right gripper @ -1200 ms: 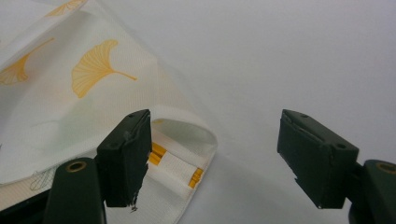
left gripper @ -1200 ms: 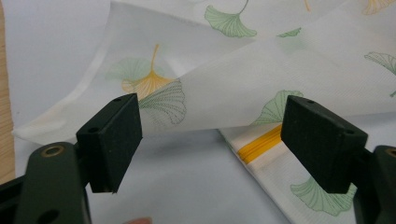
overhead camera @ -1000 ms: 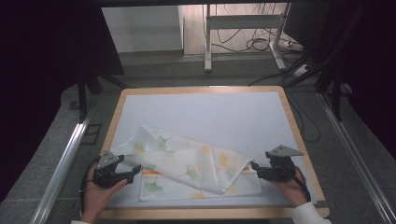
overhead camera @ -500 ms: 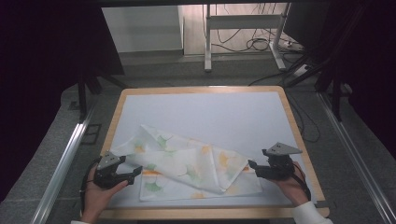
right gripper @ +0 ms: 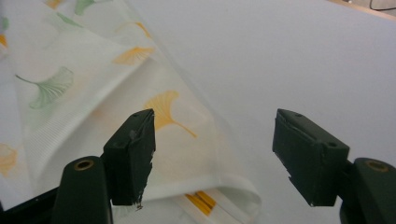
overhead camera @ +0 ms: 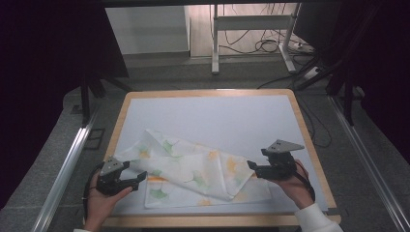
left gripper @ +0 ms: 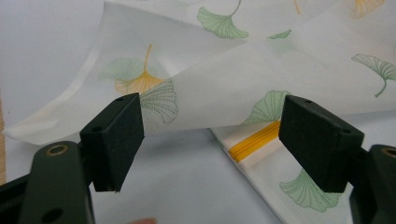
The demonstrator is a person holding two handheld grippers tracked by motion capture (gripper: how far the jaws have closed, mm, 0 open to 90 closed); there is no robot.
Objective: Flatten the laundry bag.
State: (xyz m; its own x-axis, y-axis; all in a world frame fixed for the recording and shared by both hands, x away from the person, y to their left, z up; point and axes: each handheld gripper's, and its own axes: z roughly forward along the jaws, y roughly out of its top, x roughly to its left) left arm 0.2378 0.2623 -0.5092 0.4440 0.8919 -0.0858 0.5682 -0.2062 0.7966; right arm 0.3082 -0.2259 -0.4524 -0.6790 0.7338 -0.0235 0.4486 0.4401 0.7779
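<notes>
A white cloth [overhead camera: 193, 171] printed with green and orange ginkgo leaves lies crumpled and partly folded over itself on the near half of the tabletop [overhead camera: 217, 116], stretching from near the left edge toward the near right corner. No container stands on the tabletop; the cloth is the one thing it carries.

The left gripper [overhead camera: 140, 178] sits at the cloth's left end, close to the near left corner of the tabletop, held in the person's left hand [overhead camera: 99, 205]. In the left gripper view its jaws are spread wide, with a raised fold of the cloth [left gripper: 224, 84] just beyond them and a flat layer with an orange stripe [left gripper: 254, 142] beneath; nothing is gripped.

The right gripper [overhead camera: 251, 166] rests at the cloth's right end, held in the right hand [overhead camera: 295, 186]. In the right gripper view its jaws are also released, with the folded edge of the cloth [right gripper: 187, 154] beside the left jaw and bare tabletop [right gripper: 289, 60] beyond.
</notes>
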